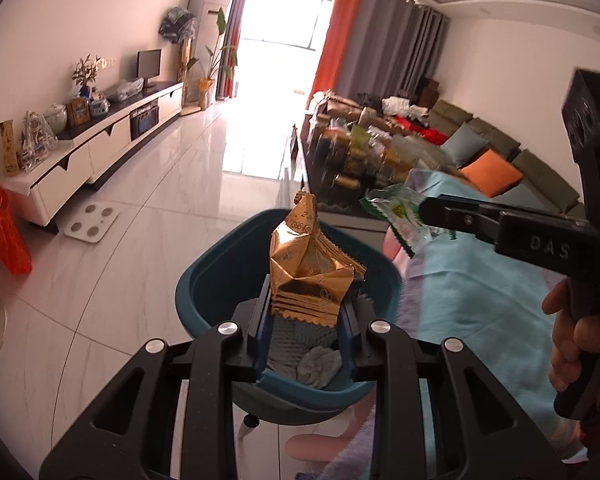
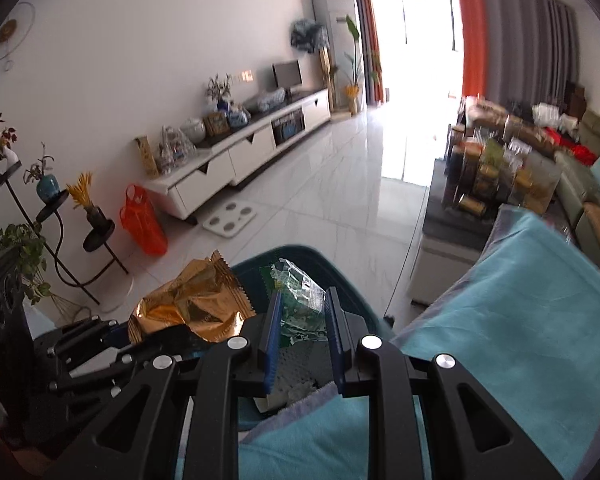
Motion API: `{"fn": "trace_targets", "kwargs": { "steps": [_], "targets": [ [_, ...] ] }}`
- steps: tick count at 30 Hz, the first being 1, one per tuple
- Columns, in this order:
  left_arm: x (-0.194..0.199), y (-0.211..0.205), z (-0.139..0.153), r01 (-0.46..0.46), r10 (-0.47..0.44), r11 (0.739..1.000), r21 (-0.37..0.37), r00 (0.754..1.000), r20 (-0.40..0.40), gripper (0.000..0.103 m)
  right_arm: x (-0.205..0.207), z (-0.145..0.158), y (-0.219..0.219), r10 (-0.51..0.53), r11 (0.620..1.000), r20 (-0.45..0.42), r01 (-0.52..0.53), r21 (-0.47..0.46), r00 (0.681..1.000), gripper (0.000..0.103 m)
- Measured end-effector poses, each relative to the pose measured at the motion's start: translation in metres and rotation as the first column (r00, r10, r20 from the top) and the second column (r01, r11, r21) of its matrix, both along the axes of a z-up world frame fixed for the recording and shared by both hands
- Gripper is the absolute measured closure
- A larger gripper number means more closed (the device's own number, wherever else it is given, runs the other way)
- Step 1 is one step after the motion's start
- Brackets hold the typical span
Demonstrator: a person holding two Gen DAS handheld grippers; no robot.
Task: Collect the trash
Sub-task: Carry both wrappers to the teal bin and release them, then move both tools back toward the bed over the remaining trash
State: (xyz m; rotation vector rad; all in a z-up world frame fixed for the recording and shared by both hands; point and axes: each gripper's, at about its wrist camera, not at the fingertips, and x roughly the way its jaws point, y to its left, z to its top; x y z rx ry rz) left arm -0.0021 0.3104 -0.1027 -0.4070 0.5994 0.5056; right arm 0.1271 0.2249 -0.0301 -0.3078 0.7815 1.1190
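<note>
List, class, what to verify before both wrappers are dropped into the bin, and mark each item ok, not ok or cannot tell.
1. Left gripper shut on gold wrapper: ok.
2. Right gripper shut on green wrapper: ok.
3. Gold wrapper over the teal bin: ok.
4. Green wrapper over the bin opening: ok in the right wrist view.
5. Room left in the bin: ok; only some trash lies at the bottom.
</note>
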Motion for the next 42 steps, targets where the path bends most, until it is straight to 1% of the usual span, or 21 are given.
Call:
{"fn": "trace_targets", "kwargs": {
  "steps": [5, 6, 11, 14, 15, 16, 18, 20, 22, 23, 25, 26, 27, 28, 32, 36, 38, 42],
  "targets": [
    [0.021, 0.005, -0.021, -0.003, 0.001, 1.0, -0.03, 0.999, -0.053, 0.075, 0.002, -0.016, 0.024, 0.015, 0.998, -0.01, -0.016, -0.061, 1.0, 0.083],
    [0.025, 0.007, -0.025, -0.006, 0.004, 0.999, -0.034, 0.998, -0.062, 0.073, 0.001, -0.019, 0.029, 0.019, 0.997, -0.01, -0.02, -0.075, 1.0, 0.083],
    [0.038, 0.013, -0.036, -0.007, 0.002, 0.999, -0.047, 0.995, -0.095, 0.073, 0.001, -0.03, 0.045, 0.03, 0.992, -0.016, -0.032, -0.123, 0.999, 0.083],
    [0.042, 0.014, -0.04, -0.008, 0.003, 0.999, -0.054, 0.994, -0.105, 0.071, 0.003, -0.035, 0.051, 0.033, 0.988, -0.019, -0.035, -0.148, 0.999, 0.082],
    [0.039, 0.013, -0.042, -0.008, 0.002, 0.998, -0.054, 0.994, -0.108, 0.067, 0.003, -0.037, 0.053, 0.033, 0.987, -0.02, -0.035, -0.155, 0.999, 0.078],
    [0.041, 0.013, -0.043, -0.008, 0.002, 0.998, -0.054, 0.994, -0.112, 0.066, 0.003, -0.039, 0.054, 0.029, 0.986, -0.023, -0.033, -0.161, 0.999, 0.075],
    [0.043, 0.013, -0.045, -0.011, 0.005, 0.999, -0.053, 0.993, -0.119, 0.064, 0.004, -0.04, 0.055, 0.026, 0.986, -0.027, -0.03, -0.161, 0.999, 0.072],
    [0.045, 0.011, -0.045, -0.014, 0.008, 0.999, -0.052, 0.993, -0.121, 0.061, 0.004, -0.04, 0.055, 0.022, 0.987, -0.032, -0.027, -0.156, 0.999, 0.071],
    [0.044, 0.011, -0.045, -0.018, 0.012, 0.999, -0.048, 0.992, -0.123, 0.058, 0.006, -0.039, 0.054, 0.017, 0.989, -0.045, -0.024, -0.143, 0.999, 0.062],
    [0.045, 0.011, -0.045, -0.017, 0.011, 0.999, -0.045, 0.992, -0.123, 0.056, 0.007, -0.039, 0.052, 0.015, 0.991, -0.051, -0.021, -0.135, 0.999, 0.062],
    [0.045, 0.009, -0.046, -0.024, 0.019, 0.999, -0.033, 0.991, -0.13, 0.046, 0.01, -0.035, 0.047, 0.001, 0.994, -0.063, -0.008, -0.113, 0.998, 0.062],
    [0.044, 0.009, -0.045, -0.025, 0.021, 0.999, -0.032, 0.991, -0.132, 0.037, 0.011, -0.034, 0.045, -0.003, 0.995, -0.068, -0.004, -0.104, 0.998, 0.062],
    [0.045, 0.008, -0.044, -0.023, 0.019, 0.999, -0.032, 0.991, -0.132, 0.035, 0.013, -0.032, 0.041, -0.01, 0.996, -0.077, 0.004, -0.09, 0.997, 0.06],
    [0.045, 0.006, -0.043, -0.023, 0.019, 0.999, -0.027, 0.991, -0.13, 0.035, 0.014, -0.029, 0.037, -0.018, 0.997, -0.082, 0.012, -0.078, 0.996, 0.057],
    [0.045, 0.001, -0.038, -0.022, 0.021, 1.0, -0.01, 0.993, -0.118, 0.031, 0.017, -0.018, 0.023, -0.037, 0.999, -0.077, 0.034, -0.038, 0.996, 0.056],
    [0.043, -0.004, -0.031, -0.018, 0.018, 1.0, 0.003, 0.994, -0.106, 0.029, 0.019, -0.007, 0.006, -0.057, 0.998, -0.073, 0.058, 0.005, 0.996, 0.05],
    [0.043, -0.009, -0.025, -0.017, 0.019, 1.0, 0.015, 0.995, -0.098, 0.028, 0.018, -0.002, -0.004, -0.064, 0.998, -0.068, 0.066, 0.024, 0.996, 0.049],
    [0.041, -0.018, -0.014, -0.009, 0.012, 0.999, 0.034, 0.997, -0.081, 0.024, 0.012, 0.004, -0.023, -0.076, 0.996, -0.05, 0.078, 0.052, 0.996, 0.041]
  ]
}}
